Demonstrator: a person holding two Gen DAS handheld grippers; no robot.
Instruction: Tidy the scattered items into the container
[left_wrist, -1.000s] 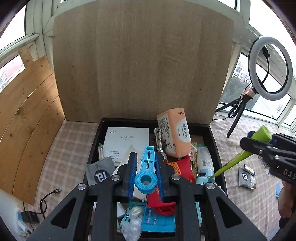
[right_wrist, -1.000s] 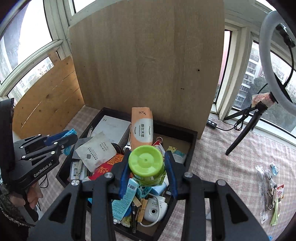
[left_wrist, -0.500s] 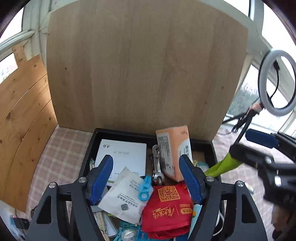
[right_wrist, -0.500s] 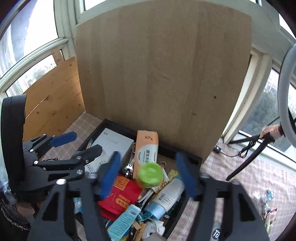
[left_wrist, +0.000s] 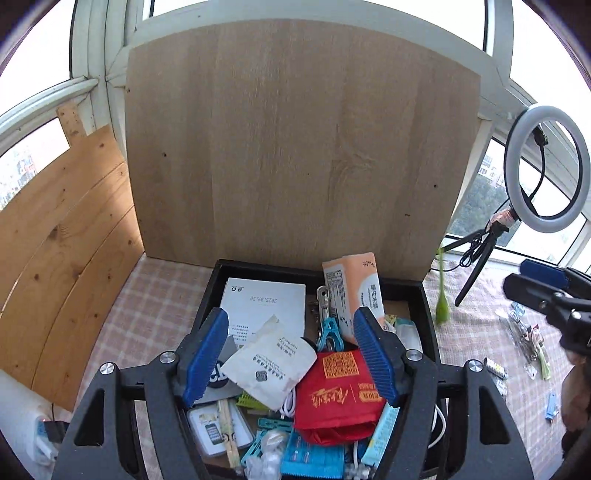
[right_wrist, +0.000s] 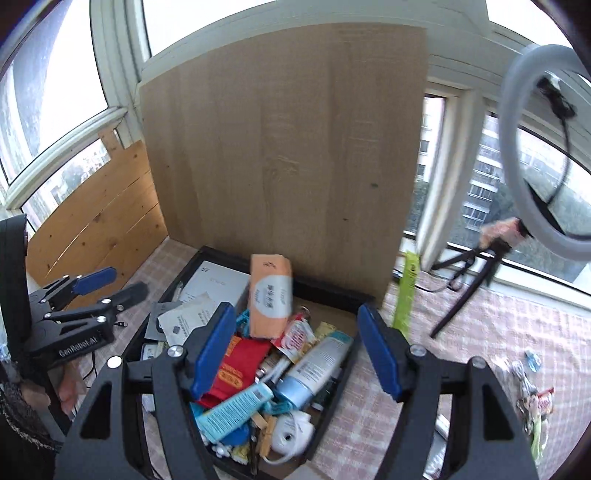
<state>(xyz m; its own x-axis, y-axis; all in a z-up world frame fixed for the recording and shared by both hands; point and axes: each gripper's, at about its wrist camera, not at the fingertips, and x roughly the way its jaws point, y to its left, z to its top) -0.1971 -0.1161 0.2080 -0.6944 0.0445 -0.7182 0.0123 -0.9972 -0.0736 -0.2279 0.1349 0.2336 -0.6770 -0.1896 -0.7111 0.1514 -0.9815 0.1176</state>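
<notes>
Both tongs are hanging over the full box (left_wrist: 428, 295): the left tongs (left_wrist: 291, 360) are closing slightly, nothing between them; the right tongs (right_wrist: 297, 356) are gaping wide, empty.

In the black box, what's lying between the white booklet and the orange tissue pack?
In the left wrist view, a metal wrench lies in the black box between the white booklet and the orange tissue pack, with a blue clip just below it.

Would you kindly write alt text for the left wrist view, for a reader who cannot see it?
The left gripper, its blue jaws empty and easing closed, hangs over a black container crammed with items: a red pouch, a white sachet, an upright orange tissue pack. A wooden board stands behind.
</notes>
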